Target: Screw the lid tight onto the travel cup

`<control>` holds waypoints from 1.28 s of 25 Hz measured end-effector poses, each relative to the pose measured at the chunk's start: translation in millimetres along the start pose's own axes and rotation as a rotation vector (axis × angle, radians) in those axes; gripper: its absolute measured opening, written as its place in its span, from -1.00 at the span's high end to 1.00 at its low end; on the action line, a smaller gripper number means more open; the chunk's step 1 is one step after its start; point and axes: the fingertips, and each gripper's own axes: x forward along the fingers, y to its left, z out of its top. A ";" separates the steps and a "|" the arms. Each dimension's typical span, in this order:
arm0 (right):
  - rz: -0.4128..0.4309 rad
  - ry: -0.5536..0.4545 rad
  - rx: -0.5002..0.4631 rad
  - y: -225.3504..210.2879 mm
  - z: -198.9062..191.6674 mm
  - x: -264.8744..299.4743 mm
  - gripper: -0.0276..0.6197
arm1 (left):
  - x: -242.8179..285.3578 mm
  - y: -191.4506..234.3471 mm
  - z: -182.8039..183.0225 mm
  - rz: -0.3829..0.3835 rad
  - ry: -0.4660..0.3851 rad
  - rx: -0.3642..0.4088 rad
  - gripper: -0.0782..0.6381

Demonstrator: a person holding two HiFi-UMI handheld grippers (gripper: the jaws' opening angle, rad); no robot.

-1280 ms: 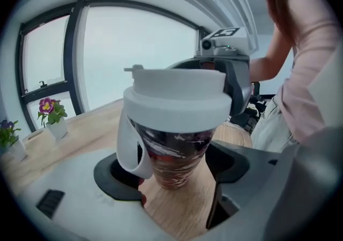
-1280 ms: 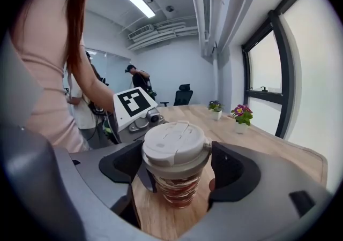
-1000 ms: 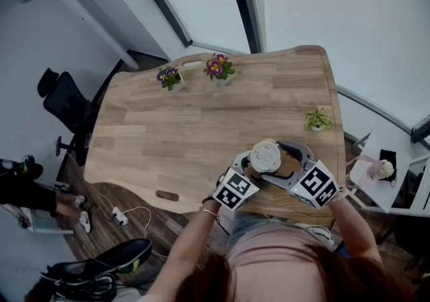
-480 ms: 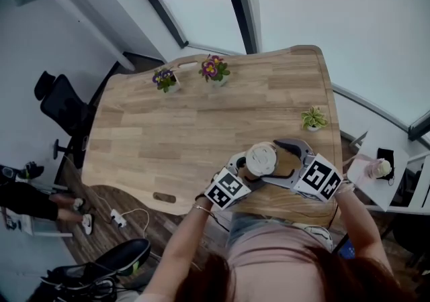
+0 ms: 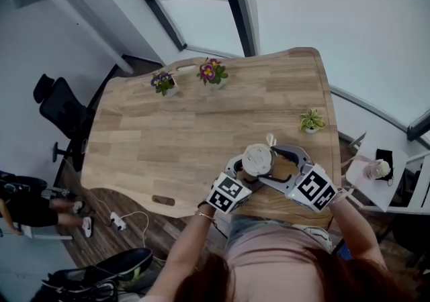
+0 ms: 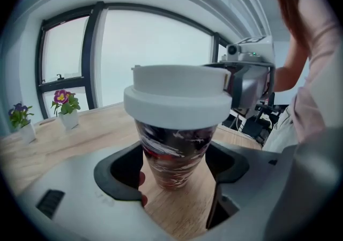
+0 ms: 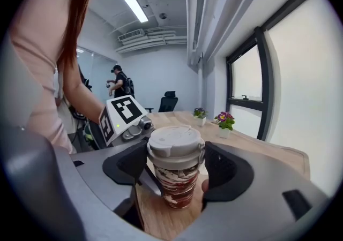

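From overhead, the white lid [image 5: 258, 158] sits at five o'clock on the wooden table [image 5: 181, 126], close to the person for leverage. In the left gripper view, the left gripper [image 6: 176, 166] pinches the travel cup [image 6: 174, 151] low on its body, anchoring it, I'd say. In the right gripper view, the right gripper [image 7: 176, 164] clasps the lid's rim, placed to twist.

Here's the cup [image 6: 174, 154], upright on the wooden table [image 5: 201, 126], close to its near edge and towards the right end. Its body tapers to the base, dark with red and white swirls. The lid [image 7: 176, 146] sits level on its mouth: off-white, round, with a deep rim that overhangs the body and a closure flap across the top.
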 end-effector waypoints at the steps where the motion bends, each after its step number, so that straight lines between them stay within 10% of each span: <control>1: -0.020 -0.003 0.007 -0.6 -1.0 -1.5 -0.11 | 0.8 0.3 0.3 0.014 0.001 0.000 -0.21; 16: 0.174 0.136 -0.074 5.4 -11.5 4.5 -0.23 | 3.7 -14.9 -0.9 -0.145 0.063 0.134 -0.21; 27: -0.146 0.009 0.044 -15.6 -8.0 5.9 -0.22 | 14.8 0.1 9.8 0.061 -0.014 0.009 -0.21; 32: -0.035 -0.013 0.098 -15.3 -5.8 1.2 -0.23 | 14.3 0.3 8.6 0.013 -0.012 0.035 -0.21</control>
